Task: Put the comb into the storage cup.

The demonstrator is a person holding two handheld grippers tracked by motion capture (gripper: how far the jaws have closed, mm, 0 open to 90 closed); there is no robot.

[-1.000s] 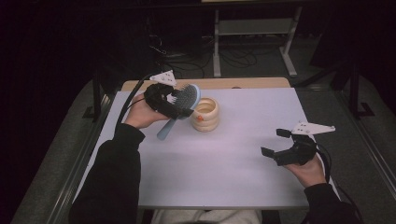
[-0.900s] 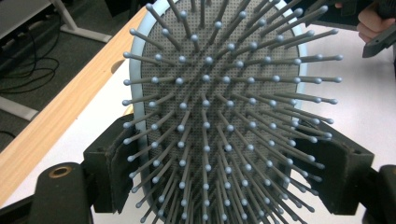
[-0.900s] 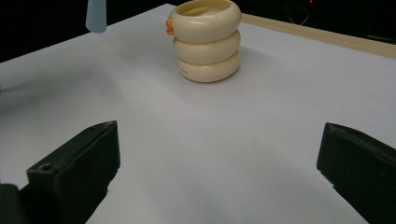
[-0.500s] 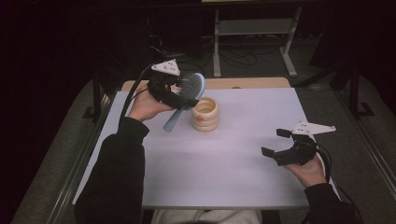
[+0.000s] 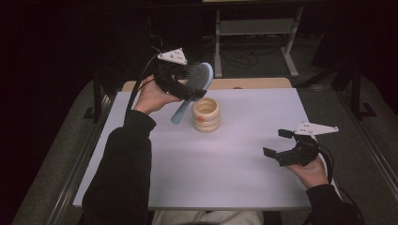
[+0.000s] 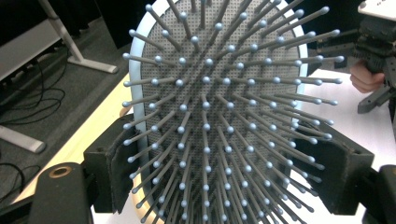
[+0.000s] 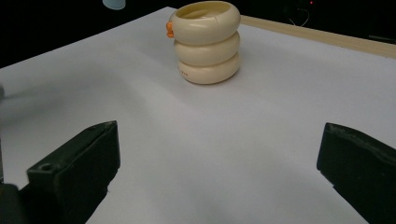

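Note:
A light blue hairbrush (image 5: 193,84) with grey bristles hangs in the air above the table's back left, handle slanting down toward the cream ribbed cup (image 5: 205,114). My left gripper (image 5: 184,80) is shut on the brush head; in the left gripper view the bristle pad (image 6: 219,116) sits between both jaws. The cup (image 7: 206,41) stands upright on the white tabletop (image 5: 220,164) and has a small orange mark near its rim. At the right front my right gripper (image 5: 277,143) rests low over the table, open, holding nothing, pointing toward the cup.
A wooden strip (image 5: 253,83) runs along the table's far edge. Beyond it stand a metal frame (image 5: 256,33) and floor cables (image 5: 239,56). Dark floor surrounds the table. The person's sleeves enter from the bottom.
The left gripper has lifted the hairbrush up and slightly back, away from the cup's side. The right gripper has stayed where it was.

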